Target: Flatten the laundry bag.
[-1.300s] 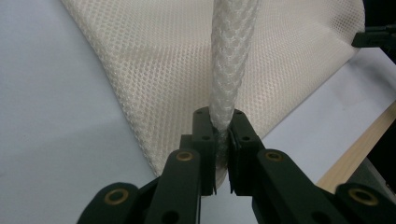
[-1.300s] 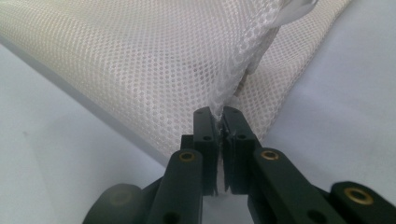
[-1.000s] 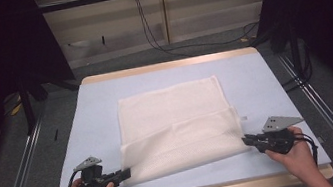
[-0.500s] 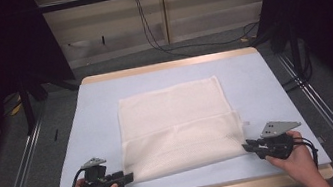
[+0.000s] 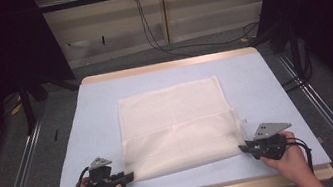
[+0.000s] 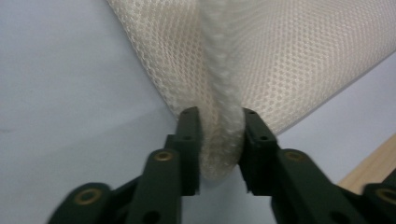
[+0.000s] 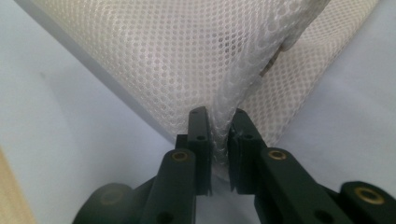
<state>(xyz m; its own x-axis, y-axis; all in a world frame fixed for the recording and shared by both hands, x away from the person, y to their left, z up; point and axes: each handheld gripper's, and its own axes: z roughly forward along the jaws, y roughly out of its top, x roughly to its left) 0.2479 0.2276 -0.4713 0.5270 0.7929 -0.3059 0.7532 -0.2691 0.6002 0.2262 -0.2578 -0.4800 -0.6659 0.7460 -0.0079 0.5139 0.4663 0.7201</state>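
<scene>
A white mesh cloth lies on the light blue table, its near part folded over. At the near left corner my left gripper has that corner bunched between its jaws, which have just been closing. In the left gripper view the cloth fills the gap at the left gripper and both pads press on it. My right gripper grips the near right corner, its jaws likewise just closing on it. The right gripper view shows the cloth pinched tight at the right gripper.
The table's wooden rim runs along the far side and also the near edge. Metal rails flank the table on the floor. Cables hang at the back wall. Bare blue surface surrounds the cloth on all sides.
</scene>
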